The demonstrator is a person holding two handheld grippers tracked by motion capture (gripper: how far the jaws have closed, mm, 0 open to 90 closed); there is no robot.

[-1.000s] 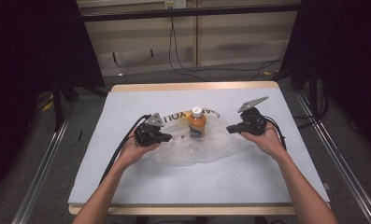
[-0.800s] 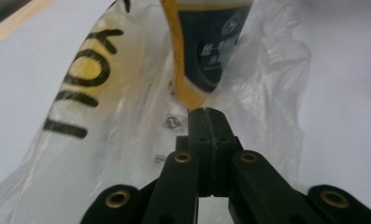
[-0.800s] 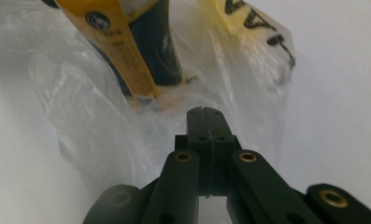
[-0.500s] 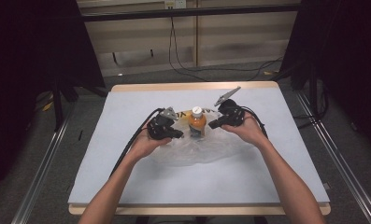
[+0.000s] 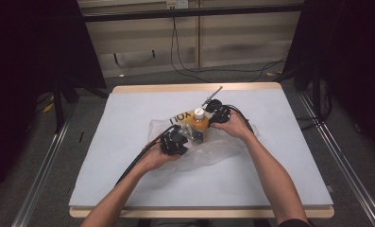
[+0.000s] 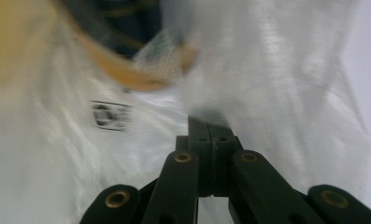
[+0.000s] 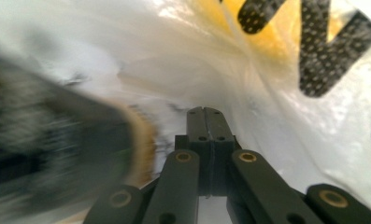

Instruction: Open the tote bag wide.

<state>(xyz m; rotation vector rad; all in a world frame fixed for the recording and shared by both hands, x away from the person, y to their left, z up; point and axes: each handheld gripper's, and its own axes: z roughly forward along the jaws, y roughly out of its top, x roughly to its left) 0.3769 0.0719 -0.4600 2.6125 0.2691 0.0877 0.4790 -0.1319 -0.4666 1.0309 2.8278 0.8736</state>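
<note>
High view shows me the orange bottle with a white cap (image 5: 197,124) mid-tabletop (image 5: 128,118), on the crinkled clear plastic bag (image 5: 218,147). My left tool (image 5: 191,135) and right tool (image 5: 208,119) flank it, each with jaws pressed together against the bag's film; I cannot tell if either pinches it.
</note>
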